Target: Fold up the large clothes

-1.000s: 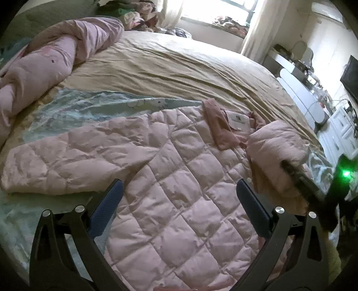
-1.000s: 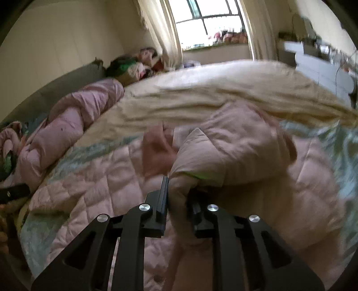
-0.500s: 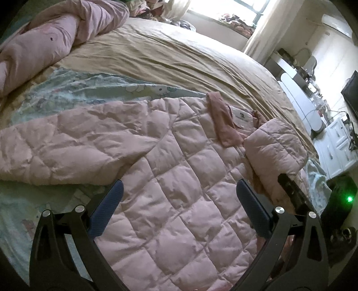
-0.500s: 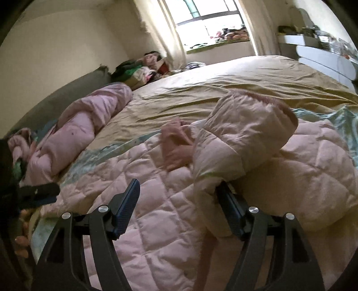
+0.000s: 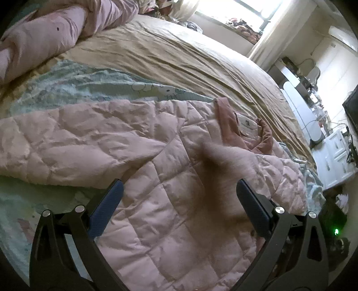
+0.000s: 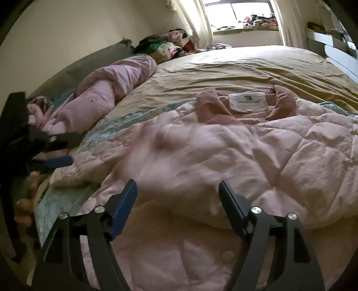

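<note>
Jacket spread flat on the bed, both grippers wide and empty

Jacket [image 6: 257,156], a pink quilted one, lies across the near part of the bed [image 6: 257,67] on top of a pale blue printed sheet [image 5: 73,87]. Its long axis runs from the collar [image 6: 248,105], which points toward the window [image 6: 243,9], down to the hem under the right wrist camera. One sleeve [image 5: 67,143] stretches out flat toward the left side of the bed, at a right angle to the body. The other sleeve shows as a blurred pink mass over the chest, so its exact lie cannot be told. A white snap button [image 6: 228,256] sits near the front edge.

Beyond the collar the tan bedcover is bare and wrinkled all the way to the window, giving wide room for moving. On the left a rolled pink duvet [image 6: 107,94] lines the bed's edge, and a pile of clothes [image 6: 165,47] fills the far corner. On the right the bed drops off beside white furniture [image 5: 333,156].

The right gripper [image 6: 176,203] hangs over the lower front of the jacket; its jaws have just been opening and now stand wide, with cloth below them but nothing pinched. The left gripper [image 5: 179,197] hovers over the jacket where the outstretched sleeve joins the body, jaws wide, gripping nothing.
</note>
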`<state>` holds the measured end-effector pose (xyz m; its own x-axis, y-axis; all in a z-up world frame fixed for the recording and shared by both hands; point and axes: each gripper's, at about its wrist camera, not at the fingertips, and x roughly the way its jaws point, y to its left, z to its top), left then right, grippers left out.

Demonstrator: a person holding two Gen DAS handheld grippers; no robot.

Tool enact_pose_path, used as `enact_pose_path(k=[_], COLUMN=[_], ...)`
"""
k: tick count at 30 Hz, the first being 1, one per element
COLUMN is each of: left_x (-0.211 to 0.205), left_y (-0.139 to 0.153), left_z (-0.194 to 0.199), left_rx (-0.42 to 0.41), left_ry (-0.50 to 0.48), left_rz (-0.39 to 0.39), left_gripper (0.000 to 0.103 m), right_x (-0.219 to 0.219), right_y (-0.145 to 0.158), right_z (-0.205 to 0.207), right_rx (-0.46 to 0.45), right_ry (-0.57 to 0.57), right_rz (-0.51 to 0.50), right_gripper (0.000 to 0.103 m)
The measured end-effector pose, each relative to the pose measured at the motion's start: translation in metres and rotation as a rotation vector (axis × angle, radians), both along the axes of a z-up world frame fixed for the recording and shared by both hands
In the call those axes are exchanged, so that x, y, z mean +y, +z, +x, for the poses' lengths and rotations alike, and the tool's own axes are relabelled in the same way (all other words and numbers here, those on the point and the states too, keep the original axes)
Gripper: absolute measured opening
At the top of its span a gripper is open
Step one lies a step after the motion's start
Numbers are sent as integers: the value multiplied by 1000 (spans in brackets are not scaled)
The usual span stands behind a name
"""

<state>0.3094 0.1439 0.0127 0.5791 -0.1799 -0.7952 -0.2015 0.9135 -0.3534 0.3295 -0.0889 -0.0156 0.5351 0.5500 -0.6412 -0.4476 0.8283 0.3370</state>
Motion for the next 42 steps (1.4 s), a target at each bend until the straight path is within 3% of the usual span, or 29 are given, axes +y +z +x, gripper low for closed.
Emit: enact_pose_path(k=[4,8,11,13,14,15,18,21,26,31,37,42], left_x=[-12,-31,-41,-47,-51,-54,-66,-62,-60,-56,-54,-55], left_y=[-18,-47,-68,-75,-76,-77,-58,-29,-23,-54,-74,-78], left_z=[10,27,37,41,43,44,40,34,33,32,31,32], left_rx=[22,81,121,113,116,119,36,-49,-51,24,57,57], left_ry=[-31,-77,-59,-54,-55,-64,-118,-123,-138,-143,-155,-162], left_rz=[-40,-106,-137,-120,-100,-89,27,107,240,258,254,247], left_gripper=[95,95,92,66,35,19,4,2,3,3,6,8], right_x=[-20,-52,-89,-110,-120,-128,-153,-173,-177,-165,-171,-167], right_y=[13,23,24,22,21,20,17,18,26,15,-30,-53], right_z=[-14,-21,-26,-29,-31,-33,-37,-31,0,39,77,83], right_rx=[-33,-69,-70,-61,-58,-57,-51,-50,-48,4,169,170], right_ry=[-10,-83,-165,-213,-239,-254,-306,-365,-413,-399,-426,-431], right_rz=[-8,-71,-118,-145,-167,-180,-209,-226,-241,-254,-323,-373], right_gripper=[78,78,78,78,78,78,78,78,78,78,85,90])
